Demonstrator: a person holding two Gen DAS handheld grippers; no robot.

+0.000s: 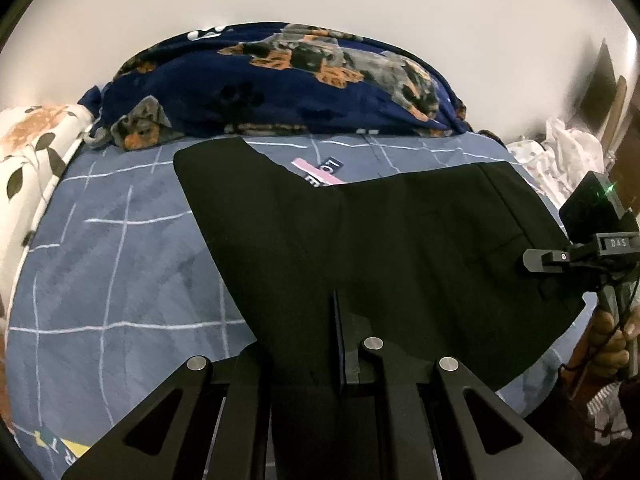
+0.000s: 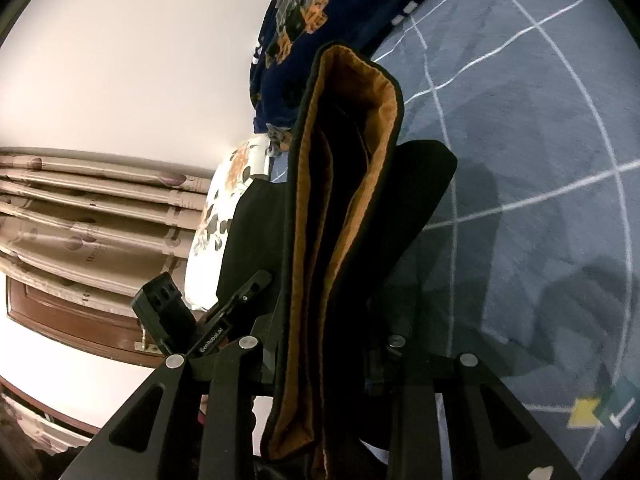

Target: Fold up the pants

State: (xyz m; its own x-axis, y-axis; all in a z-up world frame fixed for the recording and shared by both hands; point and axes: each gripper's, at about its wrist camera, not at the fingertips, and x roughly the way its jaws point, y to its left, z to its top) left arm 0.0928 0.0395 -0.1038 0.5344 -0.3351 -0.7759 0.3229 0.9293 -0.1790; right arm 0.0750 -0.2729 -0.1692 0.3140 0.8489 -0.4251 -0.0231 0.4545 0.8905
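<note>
Bed with grid-patterned blue cover, black pants spread over it.
Left tool and right tool each pinch the pants' fabric, the brown-lined waistband lifted.

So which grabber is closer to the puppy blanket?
Hard to call, maybe the left. The left gripper grips the pants at the near edge, the puppy blanket lying beyond them. The right gripper holds the waistband off to the side.

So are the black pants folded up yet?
Partly: the pants lie doubled on the bed, one leg still sticking out, waistband layers pinched in the right claw.
</note>
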